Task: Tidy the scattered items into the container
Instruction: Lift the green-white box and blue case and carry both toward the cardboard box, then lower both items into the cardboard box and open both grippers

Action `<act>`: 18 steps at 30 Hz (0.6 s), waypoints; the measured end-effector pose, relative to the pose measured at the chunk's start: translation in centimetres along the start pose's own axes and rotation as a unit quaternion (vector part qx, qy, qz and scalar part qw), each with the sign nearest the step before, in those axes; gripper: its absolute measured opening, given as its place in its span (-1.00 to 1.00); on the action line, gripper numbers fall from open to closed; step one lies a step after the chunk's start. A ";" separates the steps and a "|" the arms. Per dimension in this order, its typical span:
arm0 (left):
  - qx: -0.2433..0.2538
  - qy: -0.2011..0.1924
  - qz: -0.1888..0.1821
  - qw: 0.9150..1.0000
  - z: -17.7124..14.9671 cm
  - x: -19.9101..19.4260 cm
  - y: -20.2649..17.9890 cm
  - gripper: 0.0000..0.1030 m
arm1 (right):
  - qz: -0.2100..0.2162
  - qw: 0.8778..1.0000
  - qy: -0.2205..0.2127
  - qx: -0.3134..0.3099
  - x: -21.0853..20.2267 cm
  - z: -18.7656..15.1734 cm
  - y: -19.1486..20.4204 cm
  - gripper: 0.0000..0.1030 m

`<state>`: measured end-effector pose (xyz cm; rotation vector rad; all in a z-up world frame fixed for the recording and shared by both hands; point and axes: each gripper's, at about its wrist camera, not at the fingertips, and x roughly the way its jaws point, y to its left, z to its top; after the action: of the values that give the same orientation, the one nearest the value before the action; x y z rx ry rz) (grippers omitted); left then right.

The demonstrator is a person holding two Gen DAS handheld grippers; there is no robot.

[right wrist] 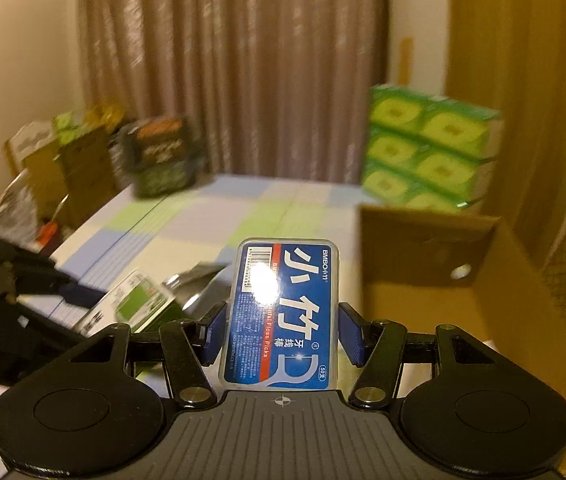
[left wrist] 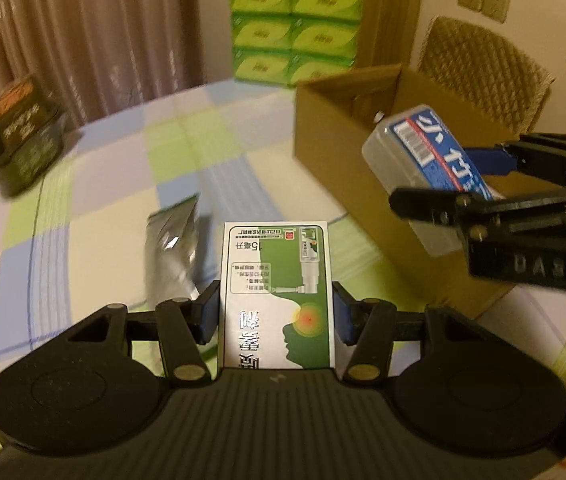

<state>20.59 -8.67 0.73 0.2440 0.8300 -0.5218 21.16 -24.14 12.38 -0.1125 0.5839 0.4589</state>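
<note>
Cardboard box [left wrist: 335, 128] is sitting open-topped on the checked tablecloth [left wrist: 95, 216], serving as the landmark here. Right gripper [right wrist: 281, 330] is clamping a clear-cased floss pick box [right wrist: 285, 316] with a blue label, blue pads [right wrist: 213, 334] pressing on both long sides; in the left wrist view this case [left wrist: 423, 160] is hanging tilted just over the near rim of the cardboard box, not touching it, with the right gripper [left wrist: 463, 176] reaching in from the right. Left gripper [left wrist: 277, 312] is gripping a white-and-green throat spray carton [left wrist: 277, 296], its pads [left wrist: 207, 314] closing on the carton's two long edges, print facing the camera upside down; the carton is being held above the cloth, to the left of the cardboard box and nearer the camera. In the right wrist view that carton [right wrist: 135, 304] is showing blurred at lower left, with the left gripper [right wrist: 75, 292] coming in from the left edge. A silvery foil pouch [left wrist: 171, 248] is lying flat on the cloth, left of the cardboard box, just beside the held carton. A dark package with orange lettering [left wrist: 15, 136] is resting at the table edge, well apart from the cardboard box on its far left. A stack of green tissue packs [left wrist: 295, 28] is standing just behind the cardboard box, against a brown curtain [left wrist: 83, 28]. A woven chair back [left wrist: 483, 76] is showing behind the box to the right, below wall sockets [left wrist: 483, 0].
</note>
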 end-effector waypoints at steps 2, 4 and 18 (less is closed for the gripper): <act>0.003 -0.008 -0.007 1.000 1.1 0.1 -1.0 -0.03 | -0.014 1.000 -0.010 0.012 -0.7 0.5 -1.5 0.06; 0.003 -0.015 -0.016 1.000 2.2 0.3 -2.0 -0.03 | -0.033 0.999 -0.021 0.017 -1.4 1.1 -3.0 0.06; 0.005 -0.040 -0.096 0.995 7.9 2.6 -9.5 -0.03 | -0.126 0.990 -0.011 0.065 -2.8 -0.4 -12.0 0.06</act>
<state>22.09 -20.81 3.90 0.1527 0.7771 -0.7126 24.25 -35.99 13.25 -0.0562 0.5670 0.1759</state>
